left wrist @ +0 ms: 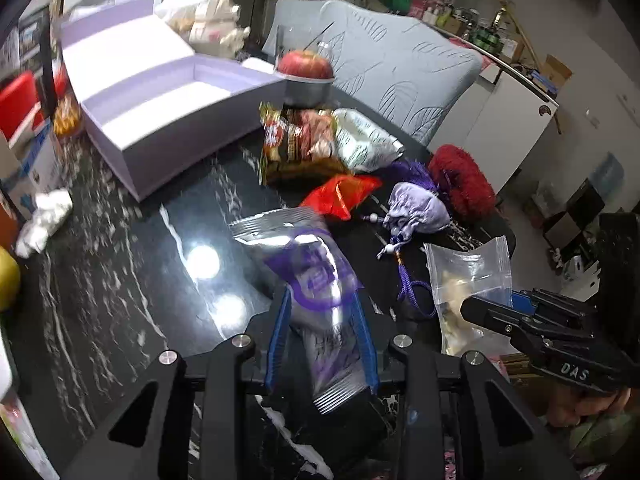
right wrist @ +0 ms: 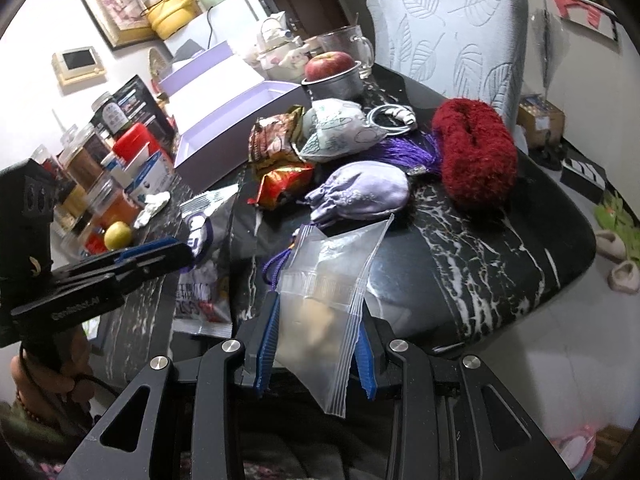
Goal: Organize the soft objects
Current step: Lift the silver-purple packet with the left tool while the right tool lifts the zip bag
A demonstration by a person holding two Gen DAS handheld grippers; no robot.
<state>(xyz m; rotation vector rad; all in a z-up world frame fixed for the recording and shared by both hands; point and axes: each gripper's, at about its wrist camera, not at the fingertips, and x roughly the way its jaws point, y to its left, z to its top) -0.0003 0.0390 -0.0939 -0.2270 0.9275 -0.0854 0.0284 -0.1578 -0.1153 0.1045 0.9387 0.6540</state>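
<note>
Nearest each camera, black metal linkages carry blue ribbed pads, and both are clamped on soft packets held just above the table. Largest in view is that table (left wrist: 120,280), a glossy black marble-look slab with white veins, crowded with loose things. On its far side sits an open lilac cardboard box (left wrist: 168,104), rigid, shallow and empty inside; it looks like the likely place for the packets.

A fuzzy dark-red yarn pouch (right wrist: 472,156) and a lilac satin drawstring pouch (right wrist: 360,192) lie near each other, with crinkly foil snack bags (right wrist: 280,148) beside them.

Left hand-held gripper (left wrist: 320,332): its pads pinch a silver and purple foil snack packet (left wrist: 308,276) around the middle, the packet's sealed end sticking out ahead. Foil like this is probably light, slick and crushable, so a hold near the crimped seam seems safest.

Right hand-held gripper (right wrist: 316,344): its pads squeeze a clear zip-lock plastic bag (right wrist: 324,292) with a pale lump inside. That film is likely limp and slippery; gripping across the stiffer zip strip should stop it sliding.
</note>
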